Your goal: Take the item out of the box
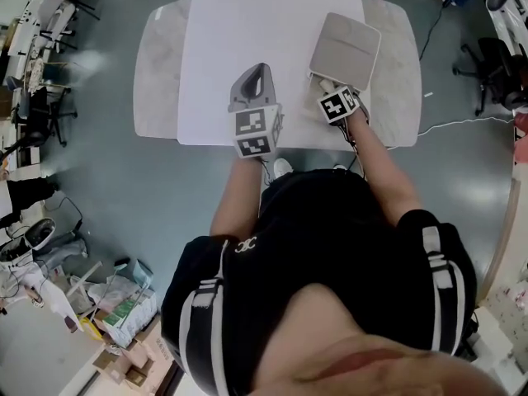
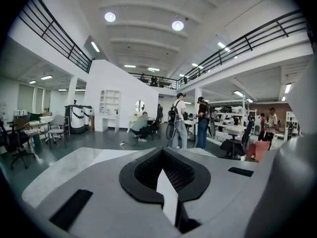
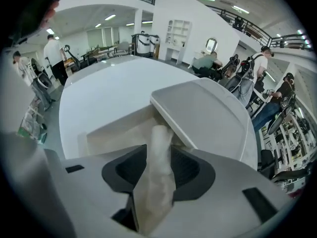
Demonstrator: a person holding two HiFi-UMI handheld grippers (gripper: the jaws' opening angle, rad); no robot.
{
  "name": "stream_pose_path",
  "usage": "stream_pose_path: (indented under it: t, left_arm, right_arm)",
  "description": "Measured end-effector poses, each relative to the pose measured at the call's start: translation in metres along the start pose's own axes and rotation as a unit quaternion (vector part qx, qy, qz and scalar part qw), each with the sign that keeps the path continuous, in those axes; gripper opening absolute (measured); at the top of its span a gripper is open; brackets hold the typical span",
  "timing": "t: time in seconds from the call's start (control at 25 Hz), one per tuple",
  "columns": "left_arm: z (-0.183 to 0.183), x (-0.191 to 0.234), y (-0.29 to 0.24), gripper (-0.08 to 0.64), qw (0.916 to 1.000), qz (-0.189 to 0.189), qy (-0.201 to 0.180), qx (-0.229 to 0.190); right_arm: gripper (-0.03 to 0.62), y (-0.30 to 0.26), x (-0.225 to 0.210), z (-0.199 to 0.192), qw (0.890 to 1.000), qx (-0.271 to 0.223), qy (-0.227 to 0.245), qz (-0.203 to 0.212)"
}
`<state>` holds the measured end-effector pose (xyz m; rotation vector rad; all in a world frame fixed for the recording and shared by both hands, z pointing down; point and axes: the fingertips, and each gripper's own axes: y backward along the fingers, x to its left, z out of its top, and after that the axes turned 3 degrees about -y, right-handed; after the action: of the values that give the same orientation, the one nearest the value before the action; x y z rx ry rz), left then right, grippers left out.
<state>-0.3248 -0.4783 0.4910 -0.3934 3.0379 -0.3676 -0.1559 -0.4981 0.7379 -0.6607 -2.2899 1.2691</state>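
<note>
**Over the open box [image 3: 114,128]: lining up the grab**

Nearest us, seen from above, both forearms reach out over a white table [image 1: 247,23]. Our left gripper [image 1: 257,73] lies low and almost level over the bare table near its front edge. Its jaws are drawn together with nothing between them. It has no part in this step, and we judge it is best kept clear of the box.

Just to its right, our right gripper [image 1: 326,85] points steeply down into the near end of the box. In the right gripper view its jaws stand wide apart. The item [image 3: 157,182], a pale, soft, crinkled packet, shows upright in the gap between them, rising from the cream inside of the box. We cannot see either pad pressing on it, so we judge it is not yet gripped and has not left the box.

Beyond the jaws, the lid [image 3: 203,115] is hinged back and leans away. It touches the packet's far side or sits just beside it; we cannot tell which.

To do this well, we would centre the packet between the pads and go low enough to take its body, not just the loose top. We would close gently, since it looks soft, then lift straight up, clear of the lid edge and the box wall.

Farther off are desks, chairs and people standing.
</note>
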Motion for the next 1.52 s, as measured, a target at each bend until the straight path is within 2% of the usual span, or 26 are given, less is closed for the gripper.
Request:
stream_pose_path:
  t: [0.32,0.48,0.64,0.92,1.04,1.2,1.36,1.52]
  left_arm:
    - [-0.003,0.014,0.010,0.009,0.9997,0.018,0.014,-0.003]
    - [-0.001,0.007,0.010,0.009,0.9998,0.011,0.014,-0.004]
    - [0.006,-0.005,0.010,0.009,0.9998,0.006,0.012,-0.012]
    - [0.008,-0.024,0.007,0.009,0.9998,0.006,0.012,-0.016]
    - [0.010,-0.033,0.008,0.009,0.9998,0.006,0.011,-0.018]
    - [0.016,-0.043,0.005,0.009,0.9997,0.006,0.014,-0.020]
    - [0.022,-0.054,0.003,0.009,0.9996,0.003,0.010,-0.027]
    - [0.029,-0.067,0.004,0.009,0.9995,-0.003,0.004,-0.031]
  right_arm:
    - [0.127,-0.028,0.004,-0.019,0.997,0.073,0.037,0.008]
    - [0.127,-0.024,0.014,-0.019,0.995,0.082,0.060,0.019]
    - [0.127,-0.009,0.026,-0.019,0.995,0.065,0.060,0.048]
    - [0.127,0.035,0.031,-0.001,0.996,-0.012,0.055,0.075]
    - [0.127,0.057,0.028,0.004,0.995,-0.045,0.029,0.086]
    - [0.127,0.094,0.016,0.027,0.990,-0.113,0.003,0.085]
    - [0.127,0.136,0.001,0.055,0.978,-0.197,-0.019,0.071]
    - [0.127,0.185,-0.027,0.078,0.954,-0.293,-0.049,0.036]
